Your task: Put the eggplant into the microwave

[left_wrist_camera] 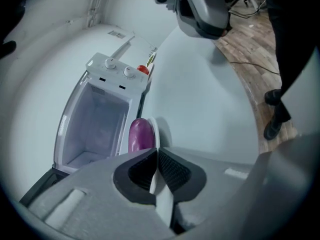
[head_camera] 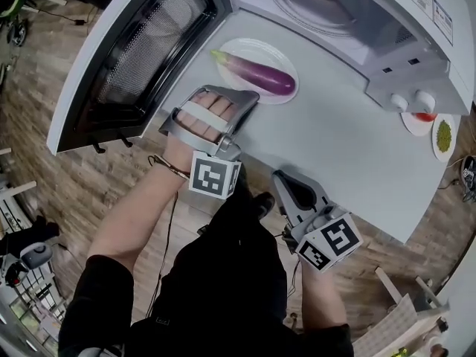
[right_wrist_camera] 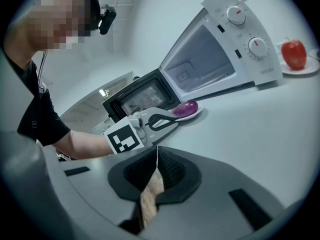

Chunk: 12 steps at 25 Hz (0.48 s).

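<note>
Left gripper (head_camera: 248, 100) pinches the rim of a round white plate (head_camera: 256, 44) bearing a glossy purple eggplant (head_camera: 264, 76); right gripper (head_camera: 282, 178) closed.

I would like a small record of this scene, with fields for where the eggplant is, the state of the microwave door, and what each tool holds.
eggplant: lies on a white plate on the table, in front of the microwave, not yet inside
door: swung wide open
left tool: shut on the near rim of the white plate
right tool: shut, holds nothing, well apart from the plate
apple: on another plate beside the microwave
</note>
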Motion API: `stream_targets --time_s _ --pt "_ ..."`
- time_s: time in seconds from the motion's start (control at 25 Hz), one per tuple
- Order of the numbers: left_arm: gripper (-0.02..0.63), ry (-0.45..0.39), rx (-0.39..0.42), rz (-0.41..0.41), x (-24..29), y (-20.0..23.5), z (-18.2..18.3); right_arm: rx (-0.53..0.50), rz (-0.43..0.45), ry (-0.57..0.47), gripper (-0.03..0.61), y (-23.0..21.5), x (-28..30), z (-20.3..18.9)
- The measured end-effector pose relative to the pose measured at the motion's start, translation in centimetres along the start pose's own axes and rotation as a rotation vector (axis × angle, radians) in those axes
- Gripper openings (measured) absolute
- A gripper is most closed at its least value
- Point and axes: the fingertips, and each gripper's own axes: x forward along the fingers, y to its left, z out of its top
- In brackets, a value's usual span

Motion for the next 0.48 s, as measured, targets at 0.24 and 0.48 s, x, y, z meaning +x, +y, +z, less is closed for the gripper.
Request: stream_targets --time_s 0.24,0.48 --pt "0.015 -0.014 0.039 0.057 -0.45 -0.02 -0.16 -0.016 -0.002 0.003 0.017 0.87 -0.35 -0.61" --pt "0.015 -0.015 0.056 0.09 -1.01 0.23 -0.18 -0.028 -0.018 0.011 0.017 1.19 -0.61 -0.63"
